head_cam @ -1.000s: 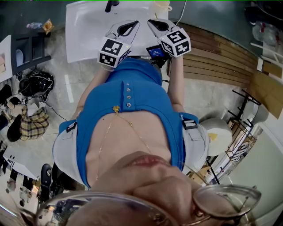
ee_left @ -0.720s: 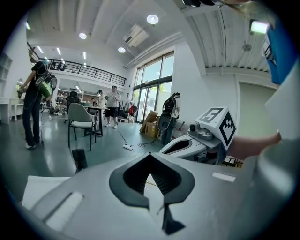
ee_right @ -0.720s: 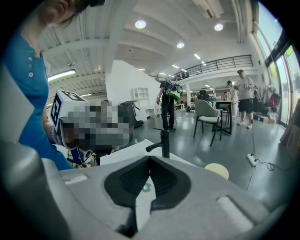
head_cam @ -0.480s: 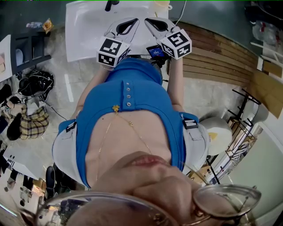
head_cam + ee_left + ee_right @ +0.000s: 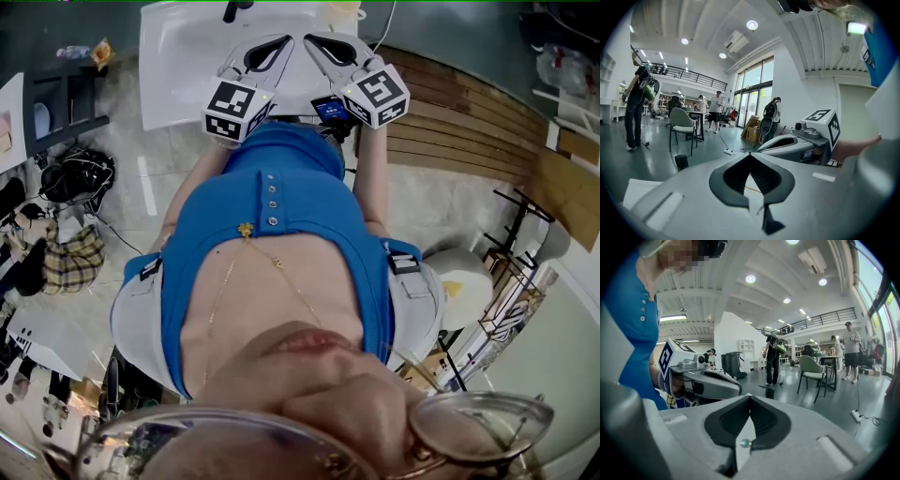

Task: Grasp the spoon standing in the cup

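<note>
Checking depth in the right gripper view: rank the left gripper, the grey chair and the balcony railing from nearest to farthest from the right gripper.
1. left gripper, close by on the left.
2. grey chair, out on the floor to the right.
3. balcony railing, high up at the far end.

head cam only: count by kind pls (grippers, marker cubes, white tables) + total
Grippers: 2 (left gripper, right gripper, both with jaws together, nothing between them)
Marker cubes: 2 (left cube, right cube, one on each gripper)
White tables: 1 (white table)
Total: 5
</note>
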{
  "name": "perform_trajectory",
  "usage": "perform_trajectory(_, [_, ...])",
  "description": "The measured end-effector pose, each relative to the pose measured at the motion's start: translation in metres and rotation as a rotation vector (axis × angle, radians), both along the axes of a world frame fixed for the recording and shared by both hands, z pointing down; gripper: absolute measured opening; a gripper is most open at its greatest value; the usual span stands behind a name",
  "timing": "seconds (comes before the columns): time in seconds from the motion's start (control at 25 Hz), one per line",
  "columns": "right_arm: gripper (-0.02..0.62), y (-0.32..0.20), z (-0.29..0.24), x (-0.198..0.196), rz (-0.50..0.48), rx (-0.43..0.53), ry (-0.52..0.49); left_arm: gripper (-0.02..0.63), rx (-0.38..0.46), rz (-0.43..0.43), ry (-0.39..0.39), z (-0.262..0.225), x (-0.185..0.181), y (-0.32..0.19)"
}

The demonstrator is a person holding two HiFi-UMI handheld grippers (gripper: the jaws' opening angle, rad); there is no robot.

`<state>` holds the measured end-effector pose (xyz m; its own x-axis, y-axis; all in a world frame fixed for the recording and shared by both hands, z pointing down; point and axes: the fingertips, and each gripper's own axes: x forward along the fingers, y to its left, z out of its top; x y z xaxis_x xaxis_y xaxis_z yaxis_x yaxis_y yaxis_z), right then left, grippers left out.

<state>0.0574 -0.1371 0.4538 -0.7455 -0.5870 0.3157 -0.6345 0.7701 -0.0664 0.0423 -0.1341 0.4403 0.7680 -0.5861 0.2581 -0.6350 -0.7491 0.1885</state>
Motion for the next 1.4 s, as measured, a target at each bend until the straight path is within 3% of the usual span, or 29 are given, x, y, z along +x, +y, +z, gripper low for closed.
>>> perform_trajectory(1.4, [0.002, 0.002, -0.049, -0.018, -0.054, 0.164, -0.013, 0.0, 0.076, -0.026, 0.043, -0.031, -0.01, -0.011])
